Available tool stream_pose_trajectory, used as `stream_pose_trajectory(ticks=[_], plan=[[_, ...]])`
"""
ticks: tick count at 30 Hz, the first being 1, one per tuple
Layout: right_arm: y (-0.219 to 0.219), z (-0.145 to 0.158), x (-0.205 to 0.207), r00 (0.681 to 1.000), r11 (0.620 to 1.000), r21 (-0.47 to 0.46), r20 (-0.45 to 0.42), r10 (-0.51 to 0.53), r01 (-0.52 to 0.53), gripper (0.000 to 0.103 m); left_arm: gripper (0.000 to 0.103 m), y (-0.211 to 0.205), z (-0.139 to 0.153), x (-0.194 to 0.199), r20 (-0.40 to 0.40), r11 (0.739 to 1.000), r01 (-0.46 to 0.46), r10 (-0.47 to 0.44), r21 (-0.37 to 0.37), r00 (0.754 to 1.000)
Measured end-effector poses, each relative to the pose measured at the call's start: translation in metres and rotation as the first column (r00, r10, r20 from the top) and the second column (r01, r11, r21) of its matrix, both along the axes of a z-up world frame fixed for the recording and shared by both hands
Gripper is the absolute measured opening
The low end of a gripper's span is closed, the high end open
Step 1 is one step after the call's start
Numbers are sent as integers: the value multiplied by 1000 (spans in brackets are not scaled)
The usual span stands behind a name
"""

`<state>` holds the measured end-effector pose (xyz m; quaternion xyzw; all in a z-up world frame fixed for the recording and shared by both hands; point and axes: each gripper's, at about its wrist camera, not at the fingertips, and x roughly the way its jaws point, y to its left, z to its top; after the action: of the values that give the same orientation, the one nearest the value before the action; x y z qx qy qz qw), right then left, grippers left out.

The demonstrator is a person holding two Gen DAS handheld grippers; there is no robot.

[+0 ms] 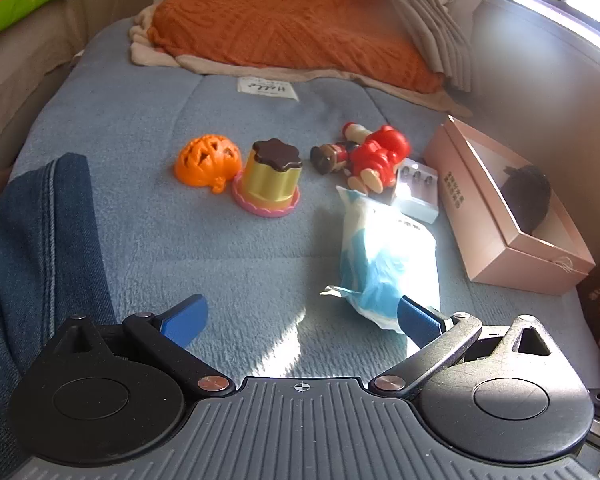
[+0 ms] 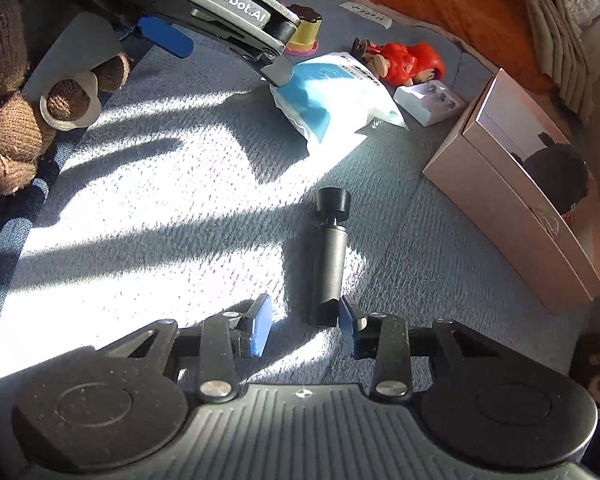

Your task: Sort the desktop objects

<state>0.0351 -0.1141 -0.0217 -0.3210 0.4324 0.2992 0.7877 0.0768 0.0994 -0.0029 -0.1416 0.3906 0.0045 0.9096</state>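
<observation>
The sorting items lie on a blue blanket [image 1: 228,240] covering a bed, and positions here are given relative to the pink box [image 1: 508,204] at the right edge. Farthest left of the box is an orange pumpkin toy [image 1: 206,160], touching or just beside a gold cup toy [image 1: 269,178] with a brown top. Nearer the box lie two dolls, one brown-headed [image 1: 332,156] and one in red [image 1: 380,156], then a small white case [image 1: 416,190] just beside the box. A blue-and-white packet [image 1: 384,256] lies in front of the case, to the left of the box. The left claw [image 1: 300,316] stands wide open with nothing between its pads; its right pad overlaps the near corner of the packet, and contact cannot be confirmed. In the right wrist view, a black cylinder with a knob [image 2: 329,254] lies on the blanket left of the box. The right claw [image 2: 304,326] is partly open; the cylinder's near end sits between the pads, against or just beside the right pad and clear of the left one.
</observation>
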Motion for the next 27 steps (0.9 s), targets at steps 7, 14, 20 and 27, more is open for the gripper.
stream_pose_trajectory(ticks=[7,14,20,27], plan=[[-38,14,-1,992,992,41,-50,-119,121,36,101,-45,15,-11,57,927,376,-374,-14,926],[-51,6,12,987,985,70,-54,-154,158,18,73,-104,-4,-12,-33,711,691,-694,131,719],[-54,6,26,980,979,106,-119,-162,174,18,85,-109,-16,4,-94,594,780,-781,194,618],[-50,7,41,973,970,149,-158,-171,194,17,91,-122,-30,6,-144,470,858,-853,206,502]])
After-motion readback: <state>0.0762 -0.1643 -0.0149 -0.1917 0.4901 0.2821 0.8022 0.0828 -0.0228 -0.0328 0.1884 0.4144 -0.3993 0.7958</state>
